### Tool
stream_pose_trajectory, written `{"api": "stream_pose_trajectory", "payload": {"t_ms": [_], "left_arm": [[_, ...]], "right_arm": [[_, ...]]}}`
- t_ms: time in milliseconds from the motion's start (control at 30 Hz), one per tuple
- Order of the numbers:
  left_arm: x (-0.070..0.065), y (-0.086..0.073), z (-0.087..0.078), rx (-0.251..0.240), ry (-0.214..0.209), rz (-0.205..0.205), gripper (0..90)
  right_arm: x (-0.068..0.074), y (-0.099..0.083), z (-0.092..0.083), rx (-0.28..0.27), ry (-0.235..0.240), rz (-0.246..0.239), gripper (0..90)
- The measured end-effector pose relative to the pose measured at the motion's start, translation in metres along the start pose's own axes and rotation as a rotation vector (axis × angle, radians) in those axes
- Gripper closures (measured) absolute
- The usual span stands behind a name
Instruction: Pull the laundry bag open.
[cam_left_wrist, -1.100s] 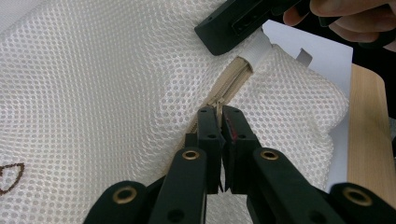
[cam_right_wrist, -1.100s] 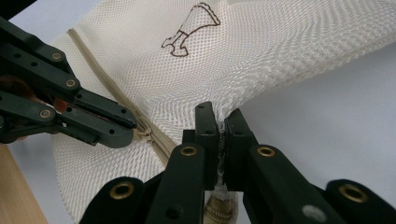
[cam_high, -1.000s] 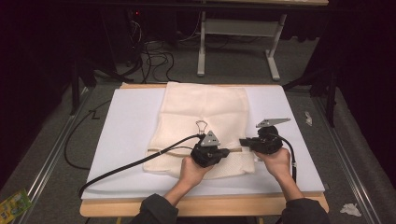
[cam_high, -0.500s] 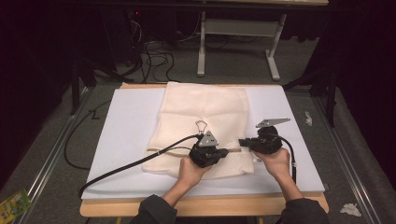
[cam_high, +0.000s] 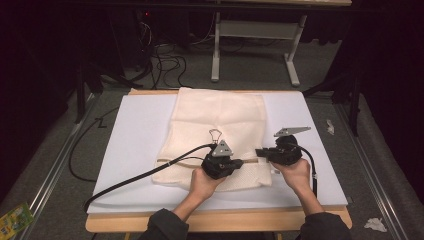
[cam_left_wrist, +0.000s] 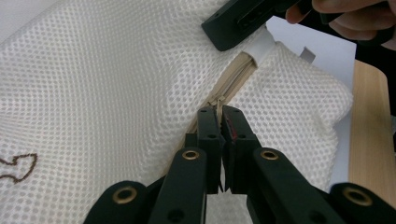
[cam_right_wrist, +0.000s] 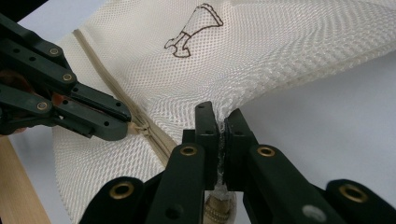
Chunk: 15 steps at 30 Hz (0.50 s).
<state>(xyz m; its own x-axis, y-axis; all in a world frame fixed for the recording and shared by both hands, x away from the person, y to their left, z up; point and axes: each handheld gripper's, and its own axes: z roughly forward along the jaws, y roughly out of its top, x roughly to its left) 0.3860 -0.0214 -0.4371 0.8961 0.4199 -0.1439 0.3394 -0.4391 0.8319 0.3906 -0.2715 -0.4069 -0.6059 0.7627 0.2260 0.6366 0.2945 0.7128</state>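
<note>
A cream mesh laundry bag (cam_high: 220, 132) lies flat on the white board (cam_high: 135, 150) that covers the wooden bench (cam_high: 220, 222), reaching from the board's far edge down past its middle, slightly nearer the right edge than the left. A beige zipper (cam_right_wrist: 112, 95) runs across the bag's near part, parallel to the bench's front edge, and a small brown printed mark (cam_right_wrist: 194, 30) sits on the mesh beyond it. From the left, a black cable (cam_high: 145, 175) trails across the board to the left gripper (cam_left_wrist: 222, 112), held in the person's left hand (cam_high: 202, 185) over the bag's near middle; its jaws are pressed together on what appears to be the zipper pull (cam_left_wrist: 219, 100), though the piece is too small to identify with certainty. To its right, the right gripper (cam_right_wrist: 219, 119), held in the right hand (cam_high: 295, 172) at the bag's near right edge, has its jaws clamped on a pinch of mesh at the zipper's end, lifting the fabric into a low ridge. The two grippers face each other along the zipper line, close together but apart.
</note>
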Motion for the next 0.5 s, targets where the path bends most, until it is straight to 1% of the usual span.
{"api": "stream_pose_trajectory", "payload": {"t_ms": [100,267,367,500], "left_arm": [[0.003,-0.0023,-0.0026,-0.007,-0.007,-0.013,87.1],[0.0042,-0.0051,-0.005,0.003,0.004,-0.009,87.1],[0.0068,-0.0065,-0.0088,-0.001,0.011,-0.018,87.1],[0.0074,-0.0055,-0.0108,-0.001,0.012,-0.014,87.1]], "right_arm": [[-0.0012,-0.0003,-0.0012,-0.001,0.001,-0.002,88.4],[-0.0014,-0.0001,-0.001,0.004,-0.002,-0.004,88.3],[-0.0028,-0.0014,-0.0017,0.001,-0.008,0.006,88.3],[-0.0035,-0.0012,-0.002,0.0,-0.009,0.002,88.3]]}}
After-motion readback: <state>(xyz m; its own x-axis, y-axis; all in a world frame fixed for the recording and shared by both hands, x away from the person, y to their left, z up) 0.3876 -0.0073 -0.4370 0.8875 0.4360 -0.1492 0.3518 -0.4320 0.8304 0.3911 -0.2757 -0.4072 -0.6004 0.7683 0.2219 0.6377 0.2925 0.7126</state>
